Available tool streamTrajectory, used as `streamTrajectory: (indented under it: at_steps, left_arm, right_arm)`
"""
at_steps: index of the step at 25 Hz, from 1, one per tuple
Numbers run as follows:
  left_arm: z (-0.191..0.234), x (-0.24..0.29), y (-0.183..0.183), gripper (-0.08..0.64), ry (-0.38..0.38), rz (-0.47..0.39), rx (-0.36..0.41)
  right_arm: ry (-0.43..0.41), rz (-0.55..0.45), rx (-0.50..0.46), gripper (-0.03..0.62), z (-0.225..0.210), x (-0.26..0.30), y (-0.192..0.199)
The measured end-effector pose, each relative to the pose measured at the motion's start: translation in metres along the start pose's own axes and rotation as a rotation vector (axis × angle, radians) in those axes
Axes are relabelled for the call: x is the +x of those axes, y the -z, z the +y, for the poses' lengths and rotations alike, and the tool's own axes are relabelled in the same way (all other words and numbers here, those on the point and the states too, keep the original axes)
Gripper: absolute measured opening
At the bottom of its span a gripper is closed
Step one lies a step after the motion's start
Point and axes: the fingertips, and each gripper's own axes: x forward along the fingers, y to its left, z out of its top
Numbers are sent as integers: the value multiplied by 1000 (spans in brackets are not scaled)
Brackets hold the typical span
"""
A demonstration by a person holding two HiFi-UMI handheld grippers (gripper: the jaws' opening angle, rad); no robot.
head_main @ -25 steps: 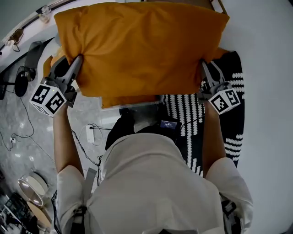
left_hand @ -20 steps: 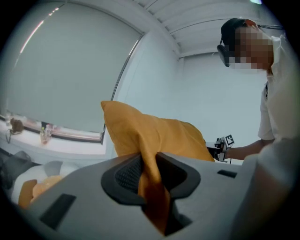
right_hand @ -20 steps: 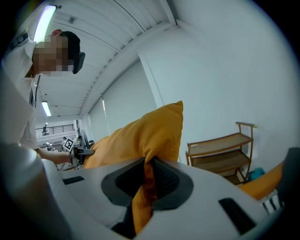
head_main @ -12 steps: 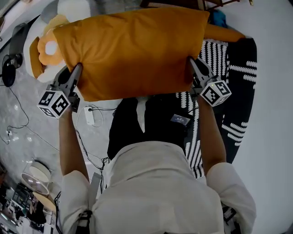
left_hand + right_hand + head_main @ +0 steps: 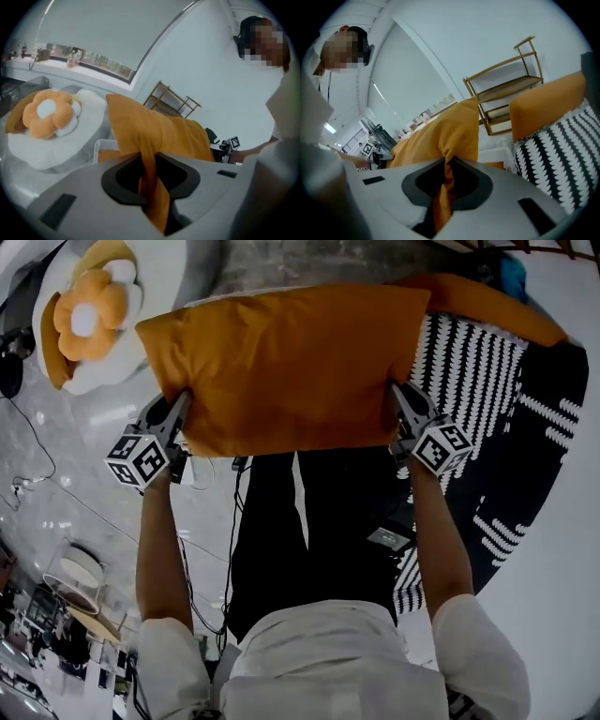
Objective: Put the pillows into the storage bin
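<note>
Showing matt, softly creased cloth on the mustard-orange rectangular pillow (image 5: 291,362); looking plush on the white-and-orange flower-shaped cushion (image 5: 89,320); gleaming glossy across the grey marbled floor (image 5: 80,442).

Orange pillow (image 5: 291,362) stretched between two grippers: left hand-held gripper (image 5: 180,405) clamps its lower left corner, right hand-held gripper (image 5: 399,399) its lower right corner. Flower cushion (image 5: 89,310) upper left. Black-and-white patterned pillow (image 5: 511,404) right, second orange pillow (image 5: 497,310) touching its top edge.

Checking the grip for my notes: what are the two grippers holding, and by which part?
Both hold the orange pillow: the left gripper pinches cloth at its left edge, the right gripper at its right edge.
</note>
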Motion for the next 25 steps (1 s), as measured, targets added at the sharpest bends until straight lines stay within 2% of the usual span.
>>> streamTrajectory:
  at_steps: [9,12,15,18,20,22,23,25]
  left_arm:
    - [69,81,64,97,-41,100,-79]
    - [87,99,71,99,-54,89,-121]
    - [106,113,73,159,-117,82,-123]
    - [119,122,77,261,-182,81,-156]
    - [121,119,74,295,-200,57,-202]
    - [120,106,69,299,-218,26,-209]
    - [114,96,65,299,-217,10,-195]
    - [89,70,51,296,-180,-39,-154]
  right_arm:
    - [3,94,85,54,-69,66,82]
    - [21,119,95,52,-87,86,99]
    - [73,157,123,54,-112,102,118]
    - [201,207,124,81,-137,105,135]
    - [287,194,123,95,-141,96,131]
    - [322,129,104,117,-128,85,111]
    - [305,91,86,117,-113,79,98]
    - [219,20,41,117,-68,63,71]
